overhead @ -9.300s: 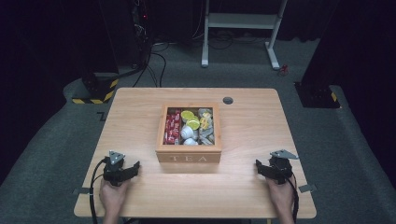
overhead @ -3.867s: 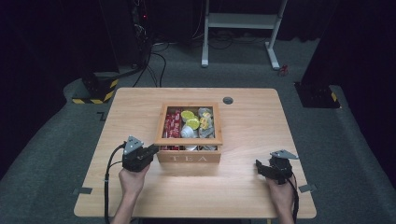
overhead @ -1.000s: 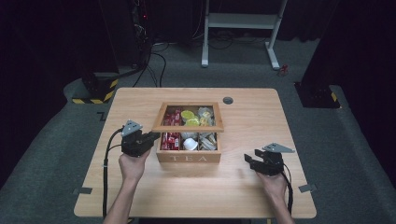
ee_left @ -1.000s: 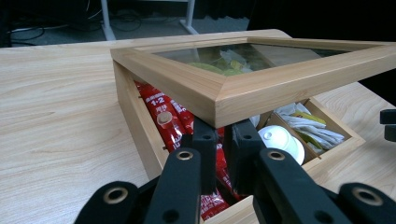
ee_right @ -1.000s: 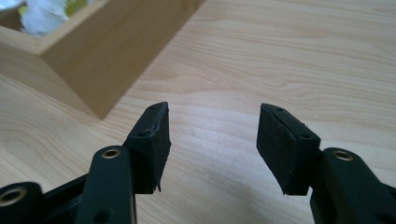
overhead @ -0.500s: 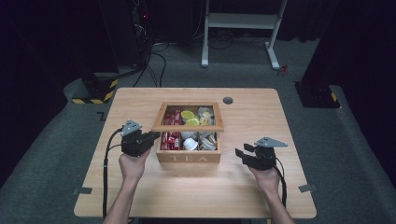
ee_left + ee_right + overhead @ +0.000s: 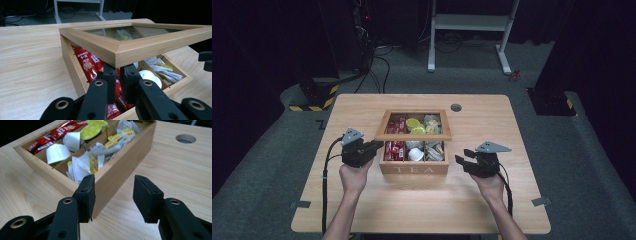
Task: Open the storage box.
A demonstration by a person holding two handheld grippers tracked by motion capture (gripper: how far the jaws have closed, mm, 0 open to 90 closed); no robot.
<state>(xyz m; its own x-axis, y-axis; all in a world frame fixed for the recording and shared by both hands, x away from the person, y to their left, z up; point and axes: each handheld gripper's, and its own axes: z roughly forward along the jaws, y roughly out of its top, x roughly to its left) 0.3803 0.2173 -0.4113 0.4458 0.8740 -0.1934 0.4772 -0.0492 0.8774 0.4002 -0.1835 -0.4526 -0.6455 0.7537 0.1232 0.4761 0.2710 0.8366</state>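
A wooden tea box (image 7: 414,170) marked TEA sits mid-table, its glass-paned lid (image 7: 413,136) raised part way and hovering over the back half. My left gripper (image 7: 374,146) is at the box's left side. In the left gripper view its jaws (image 7: 118,72) are shut, tips tucked under the lid's front corner (image 7: 140,47), above red sachets (image 7: 86,62). My right gripper (image 7: 460,162) is open at the box's right front corner. In the right gripper view its jaws (image 7: 113,192) straddle that corner (image 7: 120,167) without touching; tea bags (image 7: 85,163) and white capsules (image 7: 57,152) lie inside.
A round cable hole (image 7: 456,107) lies in the table (image 7: 362,107) behind the box on the right. A white stand's legs (image 7: 467,22) and cables occupy the floor beyond the far edge. Bare wood (image 7: 422,205) stretches in front of the box.
My right gripper has moved left from the table's right side up to the box's right front corner. The left gripper has stayed under the raised lid.
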